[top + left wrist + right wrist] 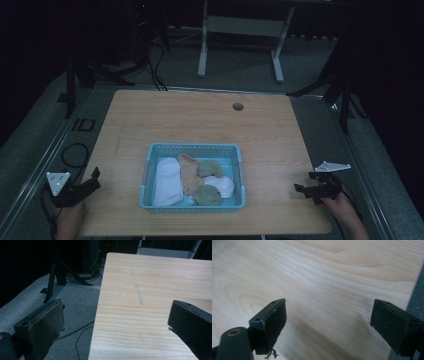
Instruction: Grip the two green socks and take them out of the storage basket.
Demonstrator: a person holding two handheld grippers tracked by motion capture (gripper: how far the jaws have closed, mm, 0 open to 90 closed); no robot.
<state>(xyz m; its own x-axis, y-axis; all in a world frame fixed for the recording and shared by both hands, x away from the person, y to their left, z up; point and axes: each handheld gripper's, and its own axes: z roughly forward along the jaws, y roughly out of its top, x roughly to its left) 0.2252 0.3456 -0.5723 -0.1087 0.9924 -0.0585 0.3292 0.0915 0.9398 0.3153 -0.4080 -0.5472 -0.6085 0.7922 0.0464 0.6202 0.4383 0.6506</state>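
Snagging looms: both tools, left tool (93,179) and right tool (303,190), gape empty either side of the light-blue plastic basket (150,156), whose tangled cotton socks (168,181) may lift together.

Dim room; grey carpet (235,65) beneath a white-legged desk (240,25); black tripods (345,85).

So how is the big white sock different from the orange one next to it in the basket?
The white sock is wider and bulkier, while the orange sock is narrower. The white sock lies nearest the left wall of the blue basket; the orange sock sits toward the middle, touching the green socks. The white one is bright, the orange one pale peach. Both lie flat, lengthwise in the basket, side by side and untouched.
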